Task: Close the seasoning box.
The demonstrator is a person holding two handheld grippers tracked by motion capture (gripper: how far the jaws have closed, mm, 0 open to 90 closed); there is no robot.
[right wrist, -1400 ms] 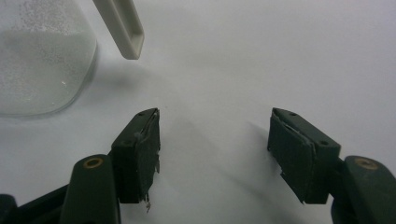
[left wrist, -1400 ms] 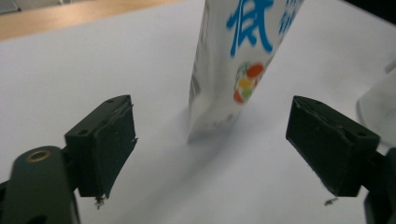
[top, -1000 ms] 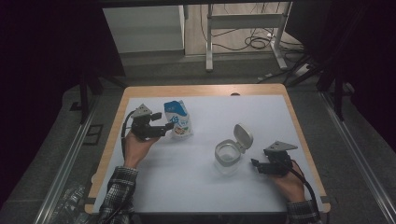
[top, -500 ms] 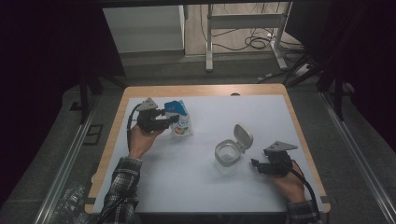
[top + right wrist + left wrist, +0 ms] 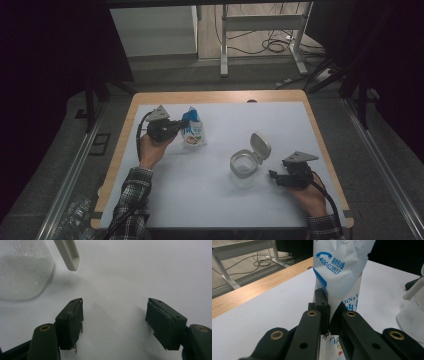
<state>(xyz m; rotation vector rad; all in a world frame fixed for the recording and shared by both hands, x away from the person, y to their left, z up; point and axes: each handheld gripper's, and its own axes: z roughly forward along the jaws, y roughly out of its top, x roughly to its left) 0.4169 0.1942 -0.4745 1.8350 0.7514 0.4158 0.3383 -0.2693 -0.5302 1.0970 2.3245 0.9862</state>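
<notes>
A blue and white pouch stands upright at the back left of the white table. My left gripper has just closed its jaws and is shut on the pouch's left edge. In the left gripper view the pads of that gripper pinch the pouch low on its side fold. A clear jar with its white flip lid raised stands right of centre. My right gripper rests just right of the jar, open and holding nothing. In the right gripper view my right gripper has bare table between its jaws, with the jar and lid at the upper left.
The white sheet sits on a wooden tabletop whose edge shows along the left, back and right. Beyond the far edge, a metal table frame and cables are on the floor. Between pouch and jar the white surface is bare.
My left gripper moved up and to the right to the pouch and its jaws closed on the pouch's edge. The right gripper, jar and lid stayed where they were.
</notes>
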